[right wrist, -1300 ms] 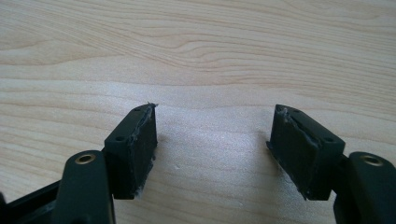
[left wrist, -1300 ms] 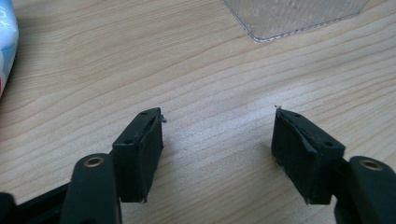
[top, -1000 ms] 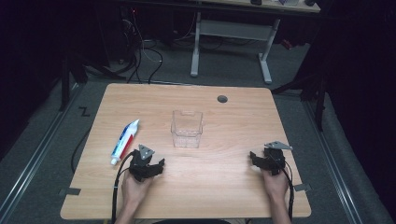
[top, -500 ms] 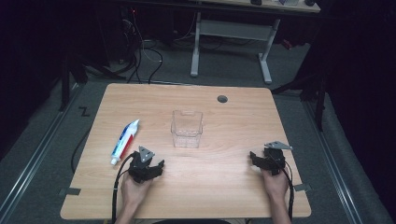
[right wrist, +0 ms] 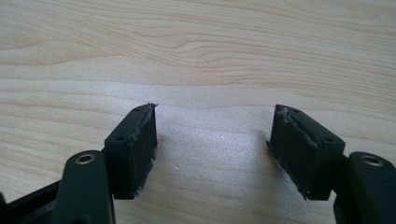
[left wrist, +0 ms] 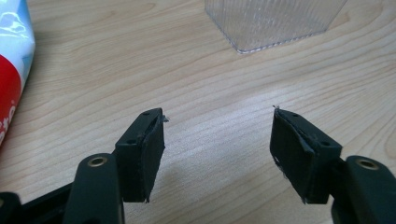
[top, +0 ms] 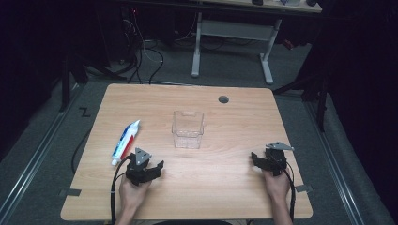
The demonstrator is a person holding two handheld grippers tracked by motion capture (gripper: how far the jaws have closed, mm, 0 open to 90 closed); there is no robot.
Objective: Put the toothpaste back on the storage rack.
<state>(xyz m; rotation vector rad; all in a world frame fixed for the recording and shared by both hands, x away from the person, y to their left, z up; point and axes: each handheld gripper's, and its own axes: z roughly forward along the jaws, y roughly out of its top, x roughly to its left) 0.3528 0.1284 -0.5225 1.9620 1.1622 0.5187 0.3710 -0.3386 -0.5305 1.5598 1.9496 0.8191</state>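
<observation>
Clear ribbed plastic makes up the small container point(top: 187, 129), an open-topped box standing upright near the middle of the wooden table point(top: 225, 197); in the left gripper view its lower corner point(left wrist: 275, 23) shows at the top edge, resting on the wood ahead of the jaws. A toothpaste tube point(top: 126, 142) in white, blue and red lies flat to the container's left, well apart from it and just beside the left gripper point(top: 152, 169). That gripper's jaws have closed a little in the last second and now stand wide apart with bare wood between them point(left wrist: 217, 135), holding and touching nothing. The right gripper point(top: 259, 161) sits at the table's right side, well apart from the container, its jaws equally wide over bare wood point(right wrist: 212, 133), gripping nothing.
</observation>
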